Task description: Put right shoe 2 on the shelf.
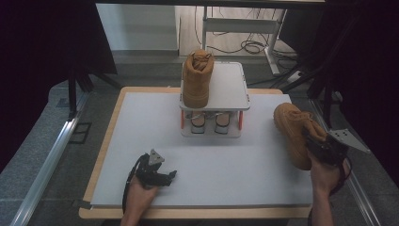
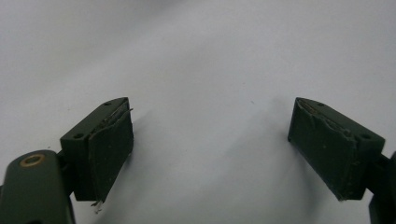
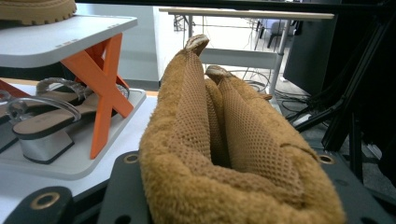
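Your right hand-held gripper (image 1: pixel 324 147) pinches only the soft collar of the tan boot (image 1: pixel 295 132), so it may sag and slip out, while your left hand-held gripper (image 1: pixel 162 176) rests wide open and empty.

A pair of sandals (image 1: pixel 210 121) sits on the rack's (image 1: pixel 235 94) lower shelf (heels outward), cables (image 1: pixel 249 46) beyond.
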Action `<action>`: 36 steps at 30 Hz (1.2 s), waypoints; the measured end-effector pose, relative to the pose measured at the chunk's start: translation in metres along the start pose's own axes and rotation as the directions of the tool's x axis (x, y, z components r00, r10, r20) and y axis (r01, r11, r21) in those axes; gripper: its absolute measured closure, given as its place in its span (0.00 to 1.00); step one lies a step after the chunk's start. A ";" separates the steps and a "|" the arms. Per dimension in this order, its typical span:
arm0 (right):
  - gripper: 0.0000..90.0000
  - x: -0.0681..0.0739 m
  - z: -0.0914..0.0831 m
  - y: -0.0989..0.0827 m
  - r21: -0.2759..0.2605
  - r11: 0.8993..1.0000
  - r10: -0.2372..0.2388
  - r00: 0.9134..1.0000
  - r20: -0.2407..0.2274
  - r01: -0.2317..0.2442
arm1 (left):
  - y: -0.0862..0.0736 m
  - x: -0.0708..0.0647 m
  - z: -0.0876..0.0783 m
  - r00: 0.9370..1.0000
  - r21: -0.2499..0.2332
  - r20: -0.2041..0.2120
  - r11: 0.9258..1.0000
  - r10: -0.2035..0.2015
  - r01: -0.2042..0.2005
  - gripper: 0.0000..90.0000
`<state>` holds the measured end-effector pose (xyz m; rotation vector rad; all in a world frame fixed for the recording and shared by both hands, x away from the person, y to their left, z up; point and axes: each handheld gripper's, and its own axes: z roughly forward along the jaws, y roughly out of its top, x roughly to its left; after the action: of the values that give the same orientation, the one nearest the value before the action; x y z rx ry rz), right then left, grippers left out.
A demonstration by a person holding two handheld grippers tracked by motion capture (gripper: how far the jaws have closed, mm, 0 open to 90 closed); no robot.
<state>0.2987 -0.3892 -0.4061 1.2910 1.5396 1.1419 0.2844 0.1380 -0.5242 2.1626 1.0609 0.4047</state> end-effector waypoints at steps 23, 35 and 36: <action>0.60 0.022 -0.001 0.032 -0.070 0.997 -0.034 0.998 -0.045 0.030 | 0.000 0.000 0.000 1.000 -0.001 0.000 1.000 -0.003 0.003 0.16; 0.60 0.037 0.003 0.052 -0.108 0.993 -0.059 0.996 -0.061 0.052 | 0.000 0.000 0.000 1.000 -0.001 0.001 1.000 -0.004 0.004 0.16; 0.60 0.038 0.004 0.054 -0.111 0.992 -0.060 0.996 -0.063 0.053 | 0.000 0.000 0.000 1.000 -0.001 0.001 1.000 -0.004 0.004 0.16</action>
<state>0.3101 -0.3471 -0.3564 1.1408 1.5299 1.2256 0.2845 0.1379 -0.5243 2.1592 1.0640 0.4027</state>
